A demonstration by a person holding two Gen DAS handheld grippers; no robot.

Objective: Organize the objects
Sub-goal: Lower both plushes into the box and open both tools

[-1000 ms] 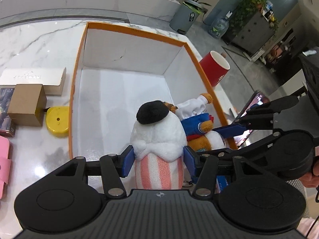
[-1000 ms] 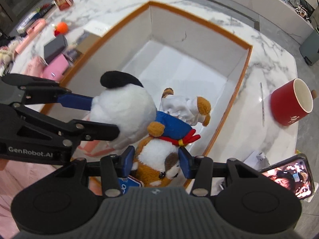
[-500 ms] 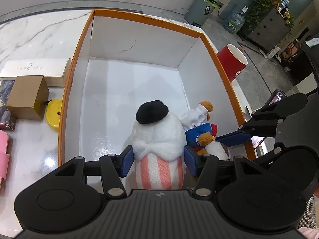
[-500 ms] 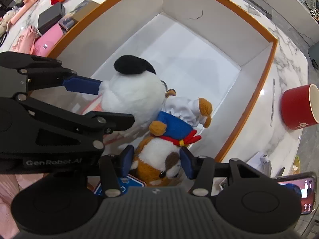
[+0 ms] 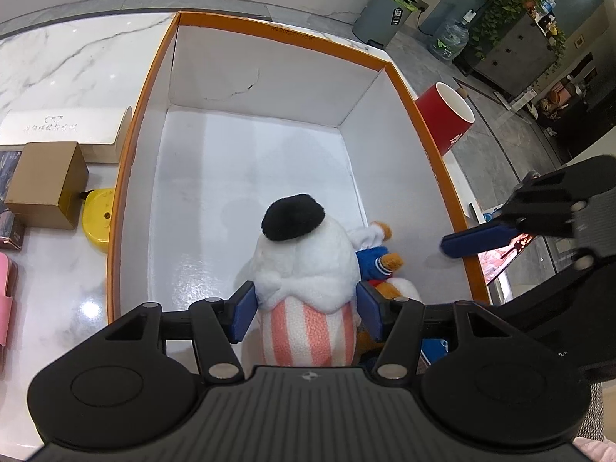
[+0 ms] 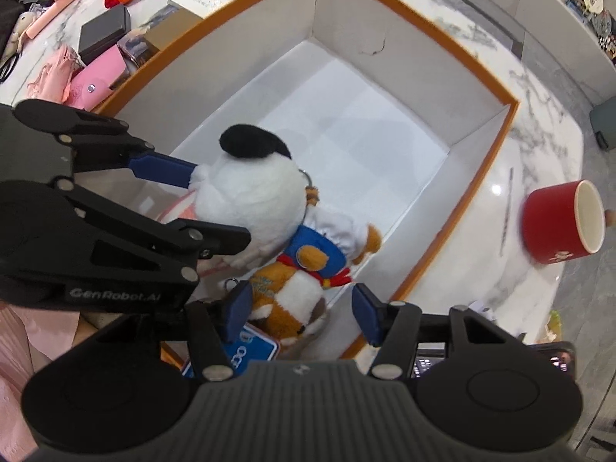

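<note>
A white plush with a black cap and pink-striped body stands inside the orange-rimmed white box. My left gripper is shut on its striped body. Beside it on the box floor lies a brown and white plush dog in a blue jacket, also seen in the left wrist view. My right gripper is open around the dog, its pads apart from it. The white plush also shows in the right wrist view.
A red mug and a phone lie right of the box. Left of it are a white case, a brown box, a yellow disc and pink items. A blue card lies under the dog.
My right gripper has opened and let go of the plush dog, which now rests in the box. Both grippers have moved lower into the box. The left stays shut on the white plush.
</note>
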